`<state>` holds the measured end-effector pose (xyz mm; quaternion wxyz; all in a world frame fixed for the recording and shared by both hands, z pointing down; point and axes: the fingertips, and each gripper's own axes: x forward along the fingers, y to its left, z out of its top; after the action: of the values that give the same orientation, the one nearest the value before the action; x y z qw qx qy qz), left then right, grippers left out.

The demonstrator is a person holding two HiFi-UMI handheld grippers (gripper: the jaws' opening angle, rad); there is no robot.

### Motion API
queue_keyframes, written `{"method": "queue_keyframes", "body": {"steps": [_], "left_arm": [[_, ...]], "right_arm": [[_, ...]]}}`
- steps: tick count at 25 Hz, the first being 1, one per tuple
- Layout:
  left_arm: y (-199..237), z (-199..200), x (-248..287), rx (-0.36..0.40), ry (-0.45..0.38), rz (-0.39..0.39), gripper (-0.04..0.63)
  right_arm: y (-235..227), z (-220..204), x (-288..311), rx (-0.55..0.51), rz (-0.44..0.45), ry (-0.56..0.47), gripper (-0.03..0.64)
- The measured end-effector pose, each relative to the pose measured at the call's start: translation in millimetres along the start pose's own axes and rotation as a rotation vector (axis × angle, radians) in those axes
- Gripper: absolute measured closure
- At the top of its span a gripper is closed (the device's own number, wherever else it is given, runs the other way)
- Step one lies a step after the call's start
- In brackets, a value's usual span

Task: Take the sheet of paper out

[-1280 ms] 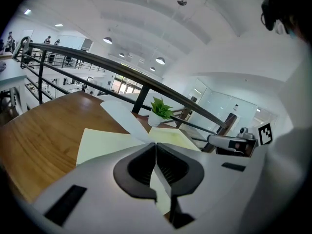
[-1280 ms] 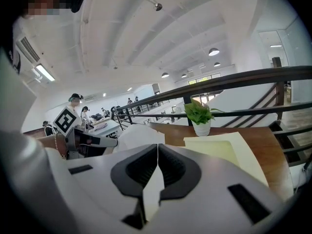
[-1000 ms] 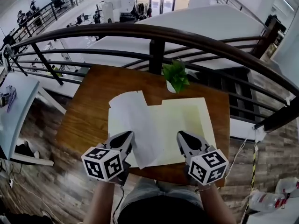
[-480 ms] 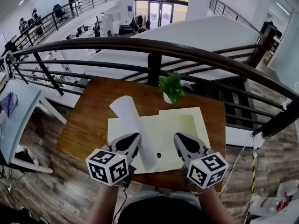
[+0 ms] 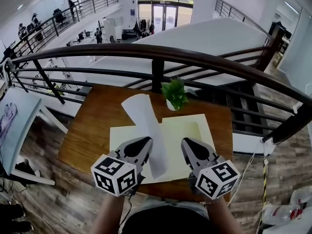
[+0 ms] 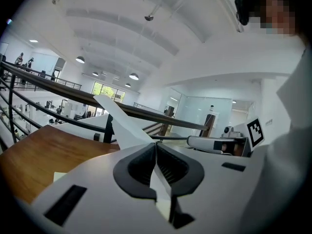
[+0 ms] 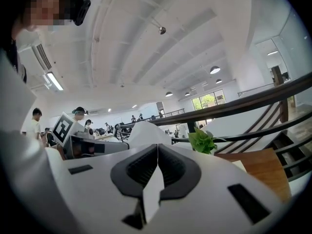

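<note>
A white sheet of paper (image 5: pixel 146 126) rises off the pale yellow folder (image 5: pixel 187 133) that lies flat on the wooden table (image 5: pixel 95 118). The sheet bends up and away toward the table's back. My left gripper (image 5: pixel 146 141) is shut on the sheet's near end; the left gripper view shows the paper (image 6: pixel 122 123) standing up from the closed jaws of that gripper (image 6: pixel 156 144). My right gripper (image 5: pixel 186 143) sits at the folder's near edge, and the right gripper view shows it (image 7: pixel 157 145) shut on a thin pale edge, which looks like the folder.
A small green plant (image 5: pixel 174 92) in a white pot stands at the table's back edge, just beyond the folder. A dark curved railing (image 5: pixel 195 57) runs behind the table, with a drop to a lower floor past it. A pale desk (image 5: pixel 14 126) is at the left.
The sheet, lying broad on the folder a second ago, has been lifted by my left gripper and now shows as a narrow upright strip. The right gripper has stayed at the folder's edge.
</note>
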<state>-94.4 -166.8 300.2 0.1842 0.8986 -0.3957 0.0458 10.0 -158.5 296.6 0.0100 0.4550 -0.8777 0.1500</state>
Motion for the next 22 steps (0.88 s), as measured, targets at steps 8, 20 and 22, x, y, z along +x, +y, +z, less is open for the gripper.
{"method": "queue_keyframes", "body": {"steps": [8, 20, 22], "left_arm": [[-11.4, -0.5, 11.2, -0.008, -0.001, -0.050, 0.574], [-16.2, -4.5, 23.9, -0.018, 0.022, -0.066, 0.574], [-16.9, -5.4, 24.8, -0.022, 0.024, -0.070, 0.574]], "right_arm": [[-10.0, 2.0, -3.1, 0.020, -0.014, -0.018, 0.589], [-17.4, -2.7, -2.0, 0.015, -0.012, 0.004, 0.589], [-18.2, -4.0, -1.8, 0.013, -0.015, 0.009, 0.589]]}}
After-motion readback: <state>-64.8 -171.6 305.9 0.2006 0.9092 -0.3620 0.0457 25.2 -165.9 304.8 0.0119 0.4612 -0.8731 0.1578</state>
